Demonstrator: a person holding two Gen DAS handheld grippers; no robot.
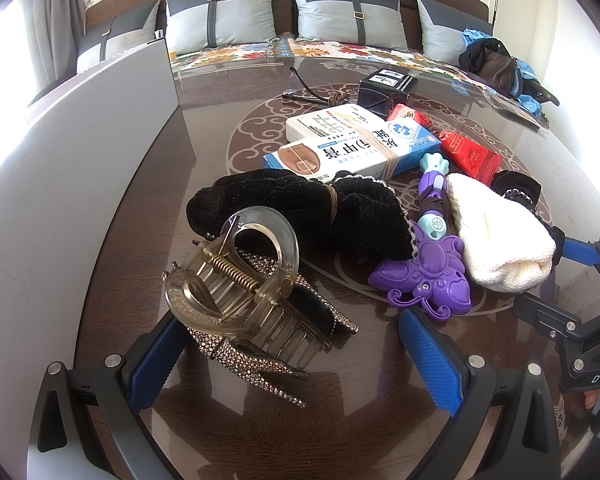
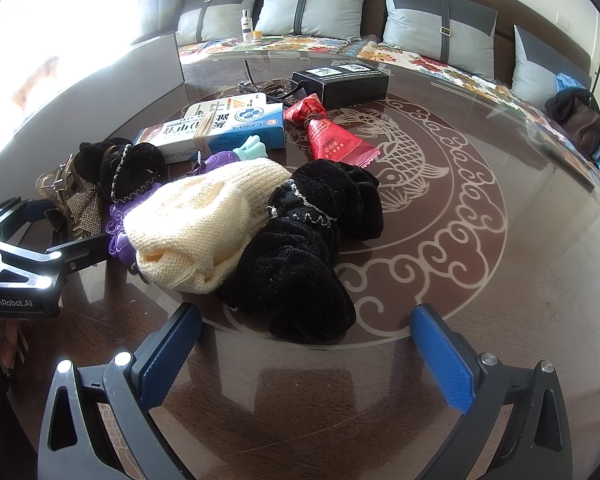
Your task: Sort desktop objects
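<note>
While both grippers gape, hair claw point(image 1: 236, 280) lies between left gripper's point(image 1: 296, 356) fingers.

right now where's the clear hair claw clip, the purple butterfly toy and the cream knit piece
clear hair claw clip point(image 1: 236, 276), left wrist view, on its coiled spring hinge
purple butterfly toy point(image 1: 428, 276), left wrist view, on the middle of the butterfly body
cream knit piece point(image 2: 204, 220), right wrist view, on the middle of its ribbed top

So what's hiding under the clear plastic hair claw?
A sparkly rhinestone bow clip lies under the clear plastic hair claw. Its glittery tails poke out; its middle is covered.
</note>
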